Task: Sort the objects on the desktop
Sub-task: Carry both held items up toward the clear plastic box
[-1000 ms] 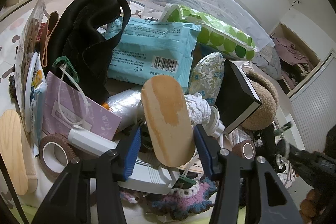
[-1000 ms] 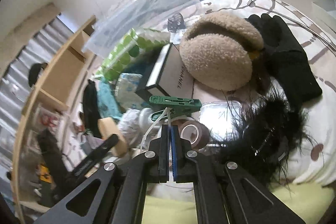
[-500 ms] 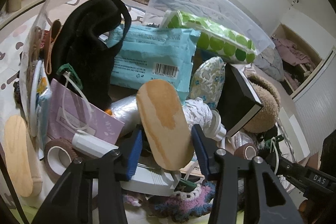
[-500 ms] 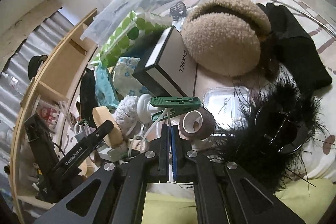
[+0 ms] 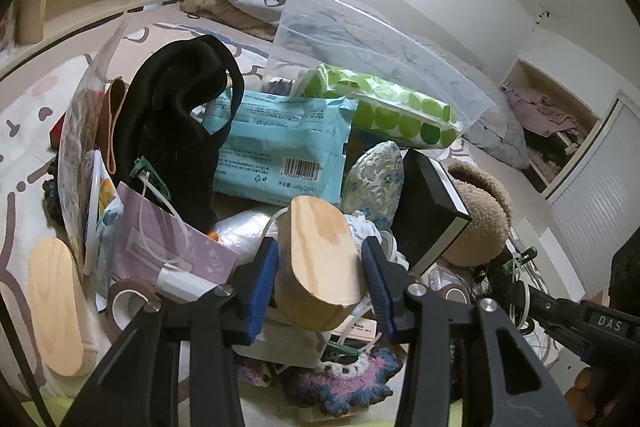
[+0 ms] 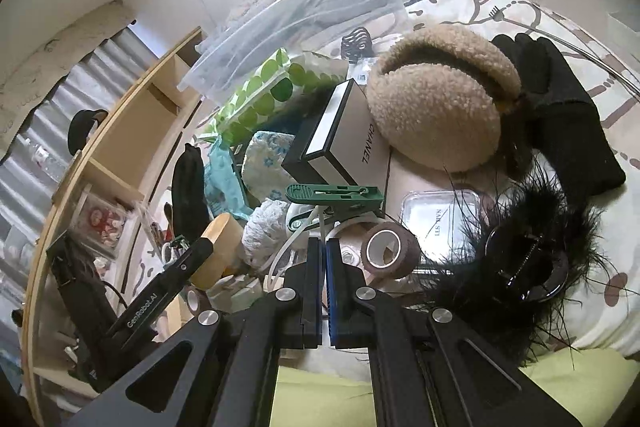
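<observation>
1. The left gripper (image 5: 320, 267) clamps a wooden oval block (image 5: 320, 259) between its blue pads, holding it above the clutter just in front of a teal wipes packet (image 5: 280, 143) and a black-and-white box (image 5: 430, 211)
2. The right gripper (image 6: 323, 255) has its jaws pressed together on a thin white cord (image 6: 316, 223) that leads up to a green clip (image 6: 334, 195), beside a roll of brown tape (image 6: 390, 247)
3. Fleece earmuffs (image 6: 440, 99), a black glove (image 6: 560, 111) and black feather trim (image 6: 520, 255) lie on the patterned bedsheet (image 6: 580, 11)

Smooth pale wood block (image 5: 320, 259), fuzzy tan fleece earmuffs (image 6: 436, 107), glossy crinkled teal plastic pack (image 5: 280, 143).
</observation>
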A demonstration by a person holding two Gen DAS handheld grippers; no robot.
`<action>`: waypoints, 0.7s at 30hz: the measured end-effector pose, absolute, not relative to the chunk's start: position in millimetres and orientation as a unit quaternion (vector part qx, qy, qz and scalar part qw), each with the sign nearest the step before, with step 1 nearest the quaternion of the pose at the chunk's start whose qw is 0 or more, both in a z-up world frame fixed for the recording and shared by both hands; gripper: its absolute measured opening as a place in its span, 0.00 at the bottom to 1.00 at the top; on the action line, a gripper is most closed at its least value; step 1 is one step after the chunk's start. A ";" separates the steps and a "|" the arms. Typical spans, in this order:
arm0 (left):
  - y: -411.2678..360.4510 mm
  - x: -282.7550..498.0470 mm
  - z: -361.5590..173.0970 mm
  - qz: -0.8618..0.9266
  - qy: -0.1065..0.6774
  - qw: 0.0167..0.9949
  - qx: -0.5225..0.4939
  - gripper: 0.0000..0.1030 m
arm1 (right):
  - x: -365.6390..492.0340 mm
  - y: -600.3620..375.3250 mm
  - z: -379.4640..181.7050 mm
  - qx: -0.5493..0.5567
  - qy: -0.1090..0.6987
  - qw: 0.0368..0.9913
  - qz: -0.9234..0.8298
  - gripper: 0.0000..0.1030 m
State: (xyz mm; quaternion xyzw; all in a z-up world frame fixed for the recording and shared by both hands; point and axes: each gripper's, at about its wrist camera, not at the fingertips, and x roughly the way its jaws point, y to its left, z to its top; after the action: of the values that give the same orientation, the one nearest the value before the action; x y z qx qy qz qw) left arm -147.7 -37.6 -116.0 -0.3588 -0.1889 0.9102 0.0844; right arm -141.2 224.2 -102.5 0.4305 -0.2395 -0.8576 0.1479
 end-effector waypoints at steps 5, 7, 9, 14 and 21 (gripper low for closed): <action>-37.1 -147.5 -116.7 0.908 -0.183 0.083 -0.367 0.42 | -141.3 223.2 -104.8 0.433 -0.241 0.148 -0.856 0.03; -32.7 -153.9 -124.2 0.897 -0.176 0.088 -0.394 0.42 | -141.7 222.2 -106.1 0.436 -0.240 0.148 -0.855 0.03; -30.4 -158.2 -131.4 0.891 -0.169 0.080 -0.413 0.42 | -142.0 220.2 -107.7 0.439 -0.237 0.149 -0.854 0.03; -29.0 -170.5 -136.4 0.885 -0.168 0.069 -0.430 0.42 | -141.7 217.0 -110.1 0.442 -0.234 0.150 -0.853 0.03; -22.2 -172.4 -140.5 0.884 -0.155 0.063 -0.437 0.40 | -141.0 216.6 -111.0 0.442 -0.234 0.152 -0.852 0.03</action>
State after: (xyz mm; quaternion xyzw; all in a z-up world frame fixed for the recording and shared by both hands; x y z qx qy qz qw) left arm -172.4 -22.2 -140.5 -0.4371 -0.1548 0.8838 0.0627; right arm -141.0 216.6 -111.0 0.4425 -0.2340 -0.8522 0.1520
